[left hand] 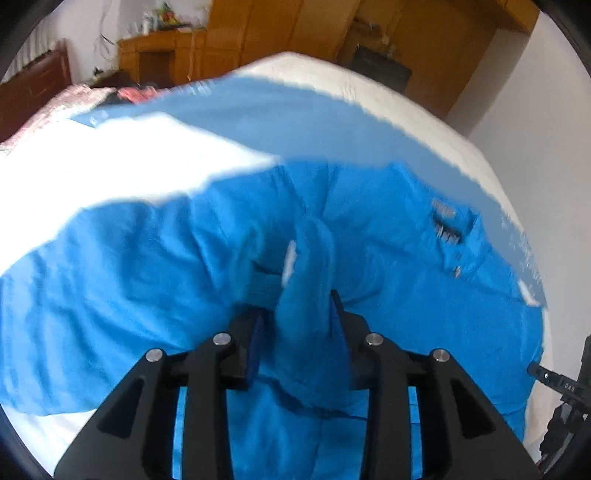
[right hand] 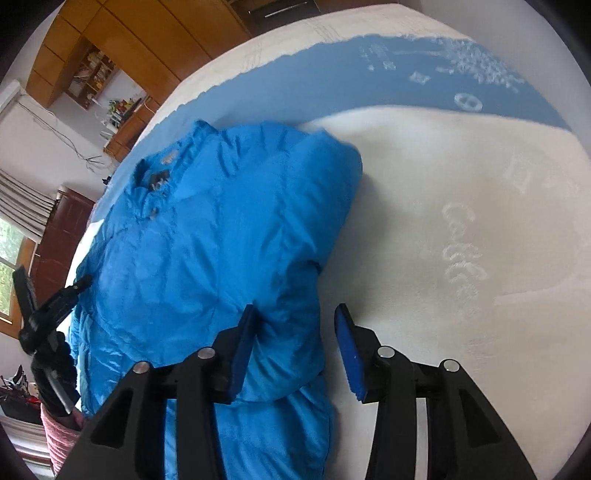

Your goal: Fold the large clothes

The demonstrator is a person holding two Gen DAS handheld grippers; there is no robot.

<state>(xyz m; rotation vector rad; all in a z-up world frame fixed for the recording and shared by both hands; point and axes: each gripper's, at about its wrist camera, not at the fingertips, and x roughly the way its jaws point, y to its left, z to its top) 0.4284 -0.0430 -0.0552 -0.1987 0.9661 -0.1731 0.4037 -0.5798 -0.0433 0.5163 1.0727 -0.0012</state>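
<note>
A large bright blue padded jacket (left hand: 388,229) lies on the white and blue bed cover (left hand: 140,162). My left gripper (left hand: 300,317) is shut on a bunched fold of the jacket's fabric, which rises between its blue pads. In the right wrist view the jacket (right hand: 207,229) lies left of centre with its collar and snaps toward the far left. My right gripper (right hand: 295,332) is open, its jaws wide apart, over the jacket's near right edge; the left pad (right hand: 243,343) touches the fabric and the right pad (right hand: 349,354) is over the bare cover.
Wooden wardrobes (left hand: 295,33) and a desk (left hand: 162,55) stand beyond the bed. A dark headboard (left hand: 33,85) and pink bedding (left hand: 48,110) are at the far left. The other gripper shows at the left edge of the right wrist view (right hand: 44,314). A window (right hand: 11,266) is at left.
</note>
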